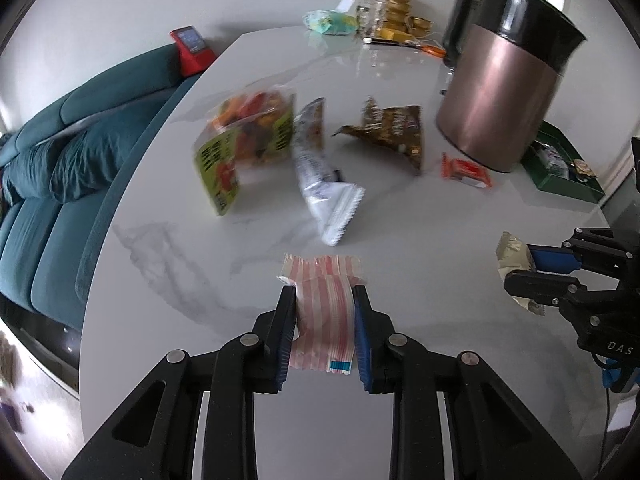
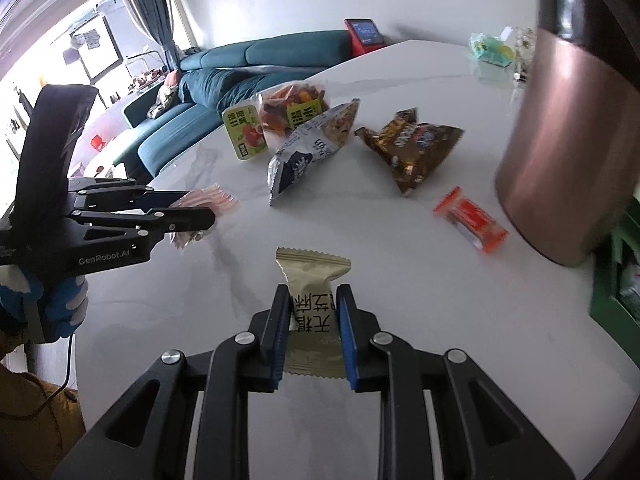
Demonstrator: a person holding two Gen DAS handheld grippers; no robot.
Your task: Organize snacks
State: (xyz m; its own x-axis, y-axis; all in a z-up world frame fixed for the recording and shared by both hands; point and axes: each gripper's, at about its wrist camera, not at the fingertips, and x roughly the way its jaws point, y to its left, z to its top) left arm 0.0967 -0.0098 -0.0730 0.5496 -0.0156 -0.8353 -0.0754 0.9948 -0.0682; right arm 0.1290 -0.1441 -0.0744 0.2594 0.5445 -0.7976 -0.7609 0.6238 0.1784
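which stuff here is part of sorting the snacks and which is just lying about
Snacks: striped packet in left gripper, beige packet in right gripper, green bag, silver bag, brown bag, orange packet.
Lying about: copper bin, scissors.

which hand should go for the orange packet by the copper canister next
Right, once freed: the orange packet lies nearer the right gripper, beside the copper canister. Both jaws are full now: right clamps the beige packet, left gripper the pink striped packet.
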